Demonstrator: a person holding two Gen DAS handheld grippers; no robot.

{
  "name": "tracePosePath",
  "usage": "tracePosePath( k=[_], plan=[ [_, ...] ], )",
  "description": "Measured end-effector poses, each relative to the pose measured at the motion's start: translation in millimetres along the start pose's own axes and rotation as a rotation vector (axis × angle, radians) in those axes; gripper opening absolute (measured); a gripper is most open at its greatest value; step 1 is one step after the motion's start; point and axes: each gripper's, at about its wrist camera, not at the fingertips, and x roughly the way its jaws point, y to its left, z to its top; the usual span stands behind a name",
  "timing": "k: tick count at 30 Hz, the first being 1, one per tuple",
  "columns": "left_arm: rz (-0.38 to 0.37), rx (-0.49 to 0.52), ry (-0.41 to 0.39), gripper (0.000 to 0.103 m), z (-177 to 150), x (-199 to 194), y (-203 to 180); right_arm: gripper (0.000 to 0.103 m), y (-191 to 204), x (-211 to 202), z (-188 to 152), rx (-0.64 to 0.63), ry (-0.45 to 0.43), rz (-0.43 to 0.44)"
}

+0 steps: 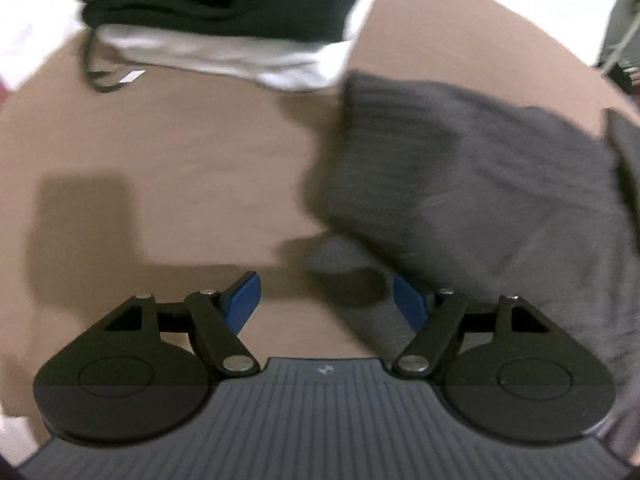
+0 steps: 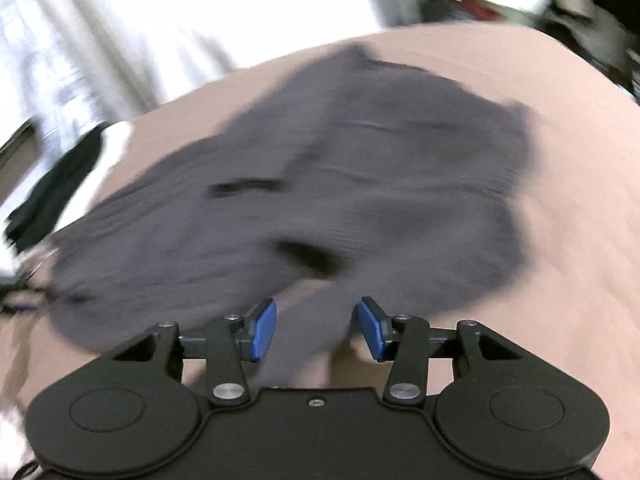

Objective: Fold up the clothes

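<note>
Both the left gripper and right gripper gape empty beside the grey sweater; next, grab its edge to fold.

Grey sweater motion-smeared — folded stack cut off above

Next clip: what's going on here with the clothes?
A person is folding clothes on a tan surface with a hand-held gripper in each hand. A dark grey knit garment lies loosely bunched there. Both grippers are open and hold nothing: the left hand-held gripper sits beside the garment's edge, and the right hand-held gripper has a strip of the fabric lying between its parted jaws. A stack of folded dark and white clothes sits further back.
</note>
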Motion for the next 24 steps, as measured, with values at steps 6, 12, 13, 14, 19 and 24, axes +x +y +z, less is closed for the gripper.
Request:
tracePosePath(
  k=[6,12,13,14,19,24],
  plan=[
    [-0.036,-0.132,0.010,0.082,0,-2,18,0.056,-70,3,11,0.240,-0.084,-0.037],
    [0.094,-0.041,-0.057,0.082,5,3,0,0.081,-88,48,13,0.435,-0.117,0.015],
    [0.093,-0.041,-0.045,0.082,4,6,-1,0.081,-81,53,14,0.412,-0.142,-0.004],
    [0.086,-0.043,-0.038,0.082,3,8,-2,0.061,-74,56,16,0.382,-0.160,-0.020],
    [0.072,-0.058,-0.056,0.082,1,3,2,0.012,-35,6,30,0.173,-0.339,-0.126],
    [0.001,-0.110,-0.008,0.082,4,14,8,0.010,-45,-24,12,0.081,-0.305,-0.369]
  ],
)
